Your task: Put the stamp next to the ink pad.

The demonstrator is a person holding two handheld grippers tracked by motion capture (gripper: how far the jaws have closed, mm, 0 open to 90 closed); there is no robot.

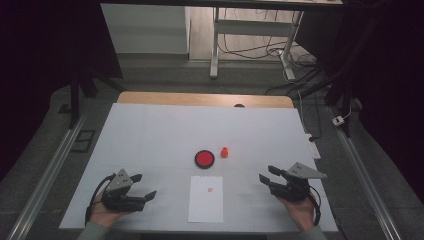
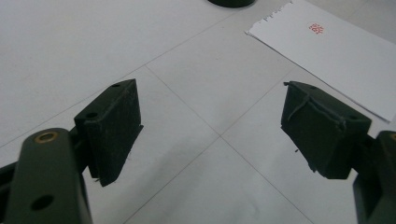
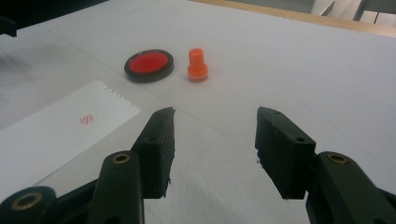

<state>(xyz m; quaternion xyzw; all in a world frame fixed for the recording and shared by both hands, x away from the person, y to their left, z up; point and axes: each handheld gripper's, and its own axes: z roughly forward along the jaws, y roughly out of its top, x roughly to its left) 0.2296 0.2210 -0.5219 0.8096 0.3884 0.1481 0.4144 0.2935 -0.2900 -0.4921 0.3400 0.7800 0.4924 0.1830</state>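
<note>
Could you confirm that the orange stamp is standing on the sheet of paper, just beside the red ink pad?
Not quite. The orange stamp stands on the table's white cover, beside the red ink pad and clear of the sheet of paper, which bears only a red mark. The high view shows this.

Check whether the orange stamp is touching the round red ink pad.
Apart. The right gripper view shows a strip of bare white table between the orange stamp and the round red ink pad; the high view shows the same gap.

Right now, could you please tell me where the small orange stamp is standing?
In the high view the orange stamp stands upright near the table's middle, just right of the red ink pad and beyond the white paper.
</note>
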